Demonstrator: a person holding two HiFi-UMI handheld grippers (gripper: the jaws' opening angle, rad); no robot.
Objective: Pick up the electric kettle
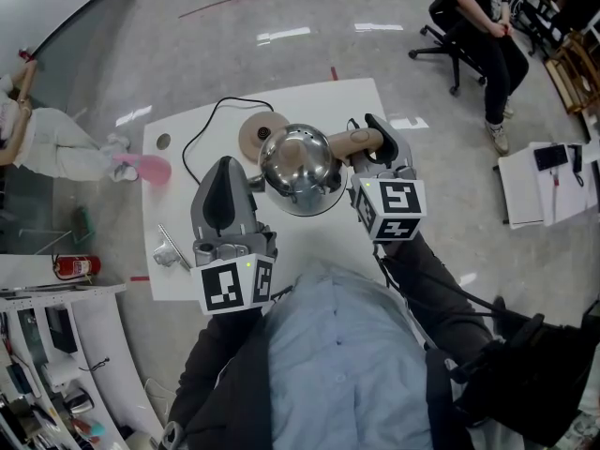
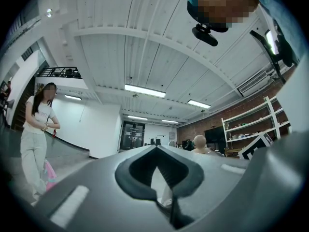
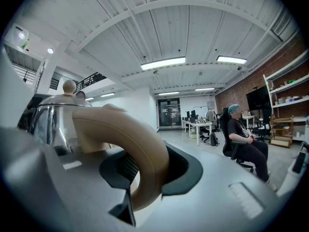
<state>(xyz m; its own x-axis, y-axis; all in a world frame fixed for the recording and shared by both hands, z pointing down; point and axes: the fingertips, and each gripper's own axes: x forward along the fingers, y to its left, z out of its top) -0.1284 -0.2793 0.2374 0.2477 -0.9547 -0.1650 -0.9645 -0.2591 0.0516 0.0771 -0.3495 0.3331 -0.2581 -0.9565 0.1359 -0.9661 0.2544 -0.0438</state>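
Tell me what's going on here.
A person holds a tool in each hand. The right tool is shut on the beige handle of the kettle, which seems lifted off its round base on the white table. The left tool is empty, jaws together, beside the kettle.

The middle of the counter (image 1: pixel 361 97) is taken up by the electric kettle (image 1: pixel 298 167), whose handle is clamped in the right gripper (image 1: pixel 371 137). The far edge is obstructed by the round base (image 1: pixel 251 131) and the looped cord (image 1: pixel 200 127). The near left corner is blocked by a small metal piece (image 1: pixel 169 249) and the left gripper (image 1: pixel 223 181), while the far right corner is left bare.
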